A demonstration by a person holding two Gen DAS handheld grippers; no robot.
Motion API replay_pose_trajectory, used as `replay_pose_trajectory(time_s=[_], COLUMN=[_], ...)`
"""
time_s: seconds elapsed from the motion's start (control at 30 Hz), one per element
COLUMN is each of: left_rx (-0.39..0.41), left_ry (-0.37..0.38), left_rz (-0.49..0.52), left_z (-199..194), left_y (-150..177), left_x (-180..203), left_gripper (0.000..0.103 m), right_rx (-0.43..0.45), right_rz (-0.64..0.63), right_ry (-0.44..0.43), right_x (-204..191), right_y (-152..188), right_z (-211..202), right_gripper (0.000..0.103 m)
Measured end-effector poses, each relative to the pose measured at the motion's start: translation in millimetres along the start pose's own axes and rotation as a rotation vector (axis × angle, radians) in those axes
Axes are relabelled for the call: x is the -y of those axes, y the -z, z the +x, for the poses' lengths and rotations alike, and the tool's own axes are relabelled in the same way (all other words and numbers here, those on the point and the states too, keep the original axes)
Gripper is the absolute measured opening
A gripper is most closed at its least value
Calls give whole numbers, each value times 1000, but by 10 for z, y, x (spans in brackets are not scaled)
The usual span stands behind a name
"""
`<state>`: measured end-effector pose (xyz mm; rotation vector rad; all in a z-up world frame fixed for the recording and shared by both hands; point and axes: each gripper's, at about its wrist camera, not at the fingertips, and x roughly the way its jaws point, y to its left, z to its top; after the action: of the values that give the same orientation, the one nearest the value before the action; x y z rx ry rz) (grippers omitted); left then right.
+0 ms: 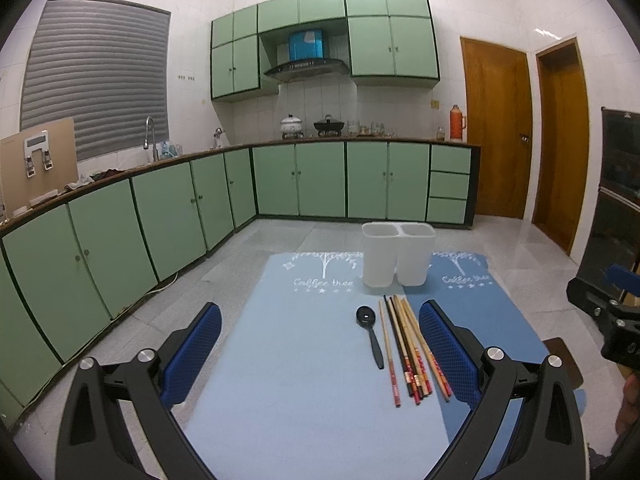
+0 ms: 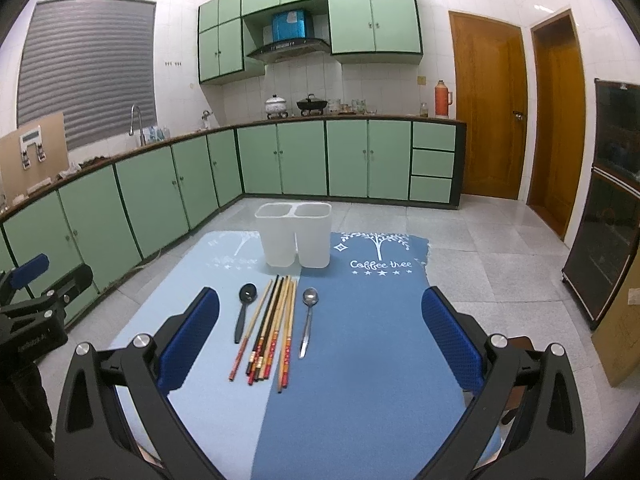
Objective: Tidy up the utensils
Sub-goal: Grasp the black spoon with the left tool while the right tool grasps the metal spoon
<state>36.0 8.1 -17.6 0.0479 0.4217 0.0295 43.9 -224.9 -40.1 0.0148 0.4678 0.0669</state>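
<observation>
A white two-compartment utensil holder stands upright at the far side of the table, both compartments empty. In front of it lie a black spoon, several wooden chopsticks side by side, and a metal spoon to their right, hidden in the left wrist view. My left gripper is open and empty, above the light blue mat, nearer than the utensils. My right gripper is open and empty, held above the table over the handle ends of the utensils.
The table carries a light blue mat on the left and a dark blue mat on the right. Green kitchen cabinets line the left and back walls. Two wooden doors and a dark cabinet stand to the right.
</observation>
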Motion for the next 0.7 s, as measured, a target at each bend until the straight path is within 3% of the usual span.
replay_pose_trajectory(time_s=[0.23,0.43,0.7], left_rx=[-77,-190,-345], left_ry=[-10,-3,41], left_rz=[23,55,63], left_z=[595,1278,2175], left_y=[-70,-75,68], left_x=[54,175,407], left_gripper=[97,97,97], right_rx=[-116,-235,-319], right_rz=[15,43,56], right_ry=[-30,-49,-35], right_x=[119,194,263], right_y=[-161,-217,-193], right_z=[610,1271,1906], right_gripper=[98,98,98])
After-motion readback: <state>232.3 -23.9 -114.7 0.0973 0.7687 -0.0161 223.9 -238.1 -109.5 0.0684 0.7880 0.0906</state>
